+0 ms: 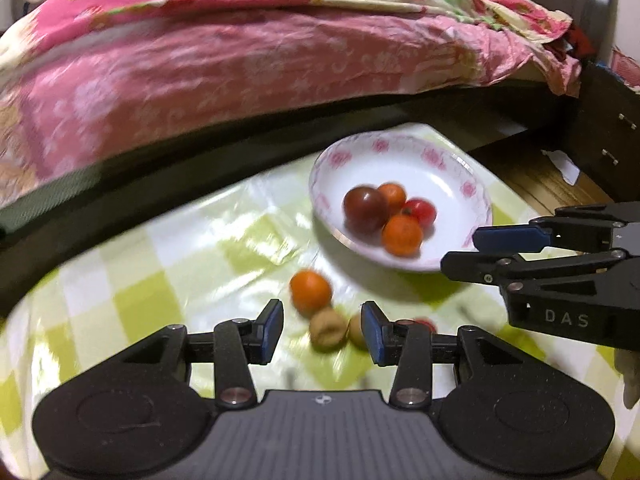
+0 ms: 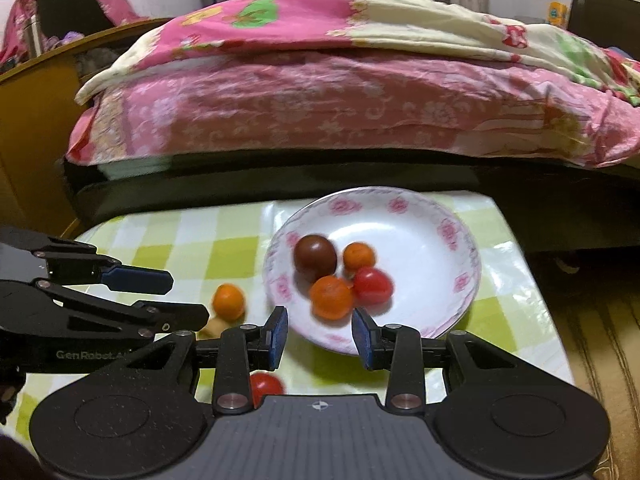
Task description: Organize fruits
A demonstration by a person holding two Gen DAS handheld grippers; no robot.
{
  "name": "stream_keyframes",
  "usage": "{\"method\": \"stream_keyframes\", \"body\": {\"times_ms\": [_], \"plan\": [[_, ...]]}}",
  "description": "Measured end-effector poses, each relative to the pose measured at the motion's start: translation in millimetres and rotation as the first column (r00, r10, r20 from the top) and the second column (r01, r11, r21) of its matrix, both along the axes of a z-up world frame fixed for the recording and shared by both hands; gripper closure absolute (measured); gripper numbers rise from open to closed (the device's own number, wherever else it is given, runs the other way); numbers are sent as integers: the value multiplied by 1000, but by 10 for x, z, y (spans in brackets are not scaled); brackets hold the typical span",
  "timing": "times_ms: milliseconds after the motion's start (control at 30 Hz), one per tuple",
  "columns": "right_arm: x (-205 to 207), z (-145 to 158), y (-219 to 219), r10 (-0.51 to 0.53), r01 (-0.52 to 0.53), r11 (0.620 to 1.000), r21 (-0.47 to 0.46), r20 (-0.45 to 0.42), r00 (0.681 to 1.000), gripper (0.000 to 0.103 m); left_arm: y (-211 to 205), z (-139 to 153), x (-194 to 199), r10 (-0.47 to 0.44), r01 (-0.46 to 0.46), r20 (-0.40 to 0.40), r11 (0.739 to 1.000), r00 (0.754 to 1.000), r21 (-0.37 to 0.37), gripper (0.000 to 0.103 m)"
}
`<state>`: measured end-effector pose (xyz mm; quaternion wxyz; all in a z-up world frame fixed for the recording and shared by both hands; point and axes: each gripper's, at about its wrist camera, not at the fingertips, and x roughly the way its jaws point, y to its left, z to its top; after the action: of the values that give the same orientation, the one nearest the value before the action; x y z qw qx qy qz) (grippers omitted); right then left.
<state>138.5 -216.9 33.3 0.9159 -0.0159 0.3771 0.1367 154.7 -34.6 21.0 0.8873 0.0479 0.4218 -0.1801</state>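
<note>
Just ahead of the left gripper's (image 1: 322, 330) spread, empty fingers lies a brown fruit (image 1: 327, 328); right gripper (image 2: 320, 334), also spread, hovers nearer the bowl (image 2: 460, 236).

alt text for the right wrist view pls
A white floral-rimmed plate on a green-checked tablecloth holds four fruits; the open, empty right gripper hovers at its near rim. The left gripper reaches in near a loose orange.

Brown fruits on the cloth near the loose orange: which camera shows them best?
The left wrist view. Both brown fruits lie in full sight between the left gripper fingers, below the loose orange, though blurred. The right wrist view shows only a sliver of one, hidden behind gripper parts.
</note>
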Motion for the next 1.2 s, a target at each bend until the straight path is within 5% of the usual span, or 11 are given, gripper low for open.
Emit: {"method": "stream_keyframes", "body": {"times_ms": [300,900,1200], "plan": [[-122,-158,191,95,-96,995,-4,-69,993,69,49,-111,-95,-53,53,-44,999,998,-6,53],[-8,-475,355,128,-135,990,-33,-146,981,65,151,-237,-46,-61,62,-78,998,995,8,52],[-34,-446,327,112,-123,990,-65,-157,981,76,32,-281,63,-79,81,-48,997,996,20,52]]}}
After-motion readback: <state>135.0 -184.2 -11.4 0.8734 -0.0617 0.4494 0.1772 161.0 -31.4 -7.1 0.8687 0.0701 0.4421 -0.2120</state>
